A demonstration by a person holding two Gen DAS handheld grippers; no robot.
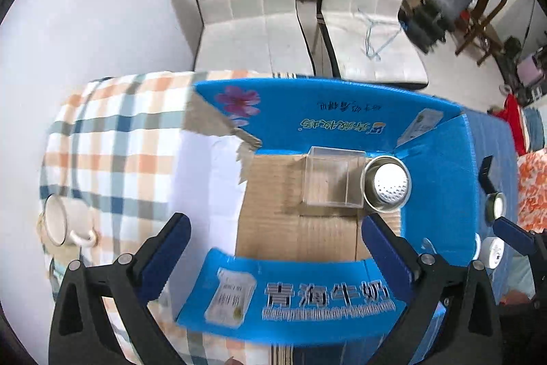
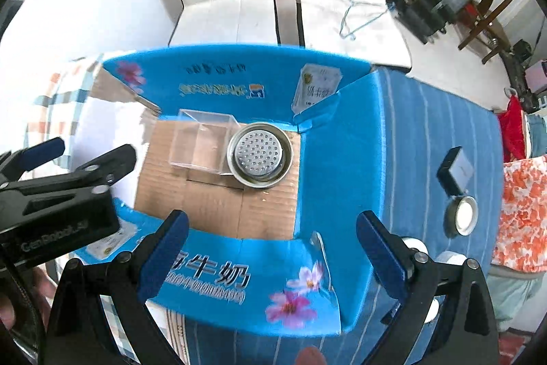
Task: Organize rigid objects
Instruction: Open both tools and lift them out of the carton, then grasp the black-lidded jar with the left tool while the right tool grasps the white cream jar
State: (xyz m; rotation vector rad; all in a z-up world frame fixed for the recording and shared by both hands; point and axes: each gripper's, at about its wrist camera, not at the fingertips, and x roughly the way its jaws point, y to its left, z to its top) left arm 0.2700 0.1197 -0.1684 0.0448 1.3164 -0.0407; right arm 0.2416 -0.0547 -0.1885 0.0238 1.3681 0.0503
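- Now your left gripper (image 1: 273,248) stands wide apart and empty, low in the frame.
- Your right gripper (image 2: 271,245) is equally spread, gripping nothing.
- At centre frame, the clear plastic box (image 2: 201,142) touches the perforated round steel strainer (image 2: 259,154) inside the blue-flapped cardboard carton (image 2: 218,204).
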